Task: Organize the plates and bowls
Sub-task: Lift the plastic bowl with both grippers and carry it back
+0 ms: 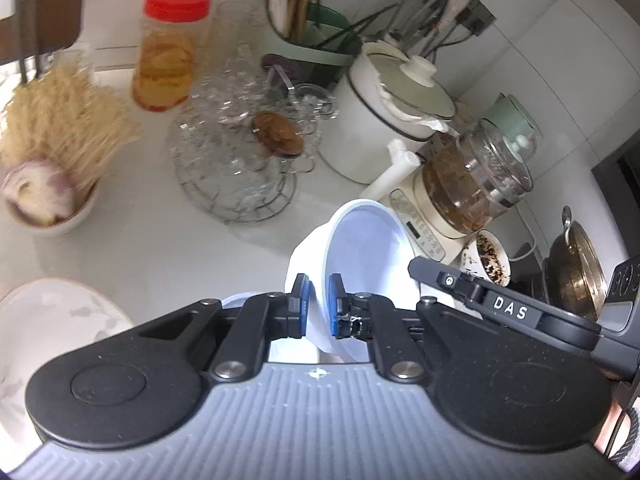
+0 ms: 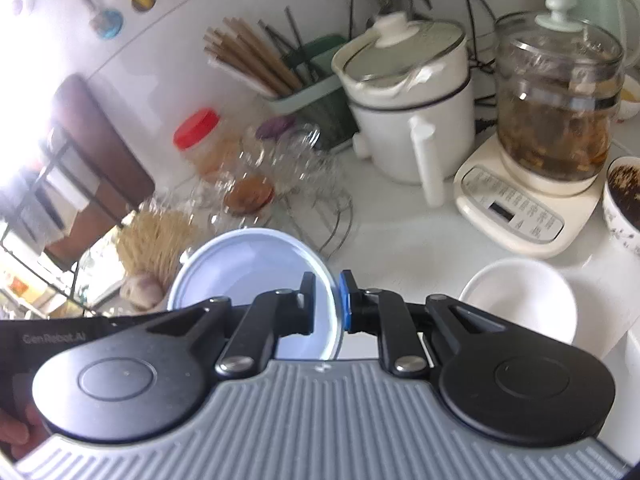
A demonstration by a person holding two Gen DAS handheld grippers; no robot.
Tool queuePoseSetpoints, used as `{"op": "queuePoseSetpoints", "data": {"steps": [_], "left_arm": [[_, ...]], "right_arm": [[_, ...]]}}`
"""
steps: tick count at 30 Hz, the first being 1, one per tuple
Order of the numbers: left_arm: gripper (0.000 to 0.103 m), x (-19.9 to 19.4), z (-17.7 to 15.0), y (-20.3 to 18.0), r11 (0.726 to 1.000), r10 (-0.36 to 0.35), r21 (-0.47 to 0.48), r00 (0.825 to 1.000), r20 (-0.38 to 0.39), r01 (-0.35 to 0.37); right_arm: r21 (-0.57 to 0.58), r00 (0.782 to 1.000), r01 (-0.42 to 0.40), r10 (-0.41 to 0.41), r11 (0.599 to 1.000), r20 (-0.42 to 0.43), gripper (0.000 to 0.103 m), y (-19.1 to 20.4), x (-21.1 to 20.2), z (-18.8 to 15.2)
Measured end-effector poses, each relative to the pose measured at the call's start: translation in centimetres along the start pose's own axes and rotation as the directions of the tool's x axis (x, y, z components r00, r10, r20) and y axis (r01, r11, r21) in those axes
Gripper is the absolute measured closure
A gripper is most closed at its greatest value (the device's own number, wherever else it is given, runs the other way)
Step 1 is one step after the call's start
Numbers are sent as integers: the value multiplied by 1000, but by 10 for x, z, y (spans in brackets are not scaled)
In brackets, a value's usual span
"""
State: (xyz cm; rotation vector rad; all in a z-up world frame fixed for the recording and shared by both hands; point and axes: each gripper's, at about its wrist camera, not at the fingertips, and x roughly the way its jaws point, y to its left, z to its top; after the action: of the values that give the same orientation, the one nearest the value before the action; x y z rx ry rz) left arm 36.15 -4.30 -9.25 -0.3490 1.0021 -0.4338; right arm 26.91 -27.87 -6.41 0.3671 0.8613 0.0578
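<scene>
Up front in the left wrist view, the left gripper [image 1: 318, 306] pinches the smooth wall of a round white bowl [image 1: 360, 248], lifted just before the glass kettle [image 1: 476, 176].

Likewise in the right wrist view, the right gripper [image 2: 326, 304] clamps the rim of a glossy pale-blue plate [image 2: 248, 268], well left of that kettle [image 2: 556, 108]; another white bowl [image 2: 520, 300] sits below it.

White letters "DAS" on the right gripper [image 1: 508, 308], faint "Gen Robot.AI" on the left gripper [image 2: 56, 338]

Left wrist view: plate [image 1: 48, 320] cut off at the 8 o'clock edge; metal pot [image 1: 576, 276] cropped at 3 o'clock; glass rack [image 1: 240, 152] blurred. Right wrist view: patterned bowl [image 2: 624, 200] cut off at 3 o'clock; red-lidded jar [image 2: 200, 136] blurred.
</scene>
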Motion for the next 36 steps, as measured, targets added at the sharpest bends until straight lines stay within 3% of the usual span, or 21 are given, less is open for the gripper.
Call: {"op": "queuePoseSetpoints", "data": {"steps": [6,14,26,36], "left_arm": [[91,-9,-18,22,998,27,-58,1000,2,-27],[91,7,-34,42,995,72,-69,996,-45,-75],[91,33,-37,61,991,100,-77,987,-127,-110],[88,33,-33,65,991,89,-85,988,-123,-100]], "right_arm": [[12,997,-29,29,1000,-65,88,8,11,-17],[-10,993,-15,14,1000,-121,88,13,32,-35],[1,985,-10,10,1000,-170,88,12,55,-45],[25,986,3,1,1000,-168,86,11,55,-46]]}}
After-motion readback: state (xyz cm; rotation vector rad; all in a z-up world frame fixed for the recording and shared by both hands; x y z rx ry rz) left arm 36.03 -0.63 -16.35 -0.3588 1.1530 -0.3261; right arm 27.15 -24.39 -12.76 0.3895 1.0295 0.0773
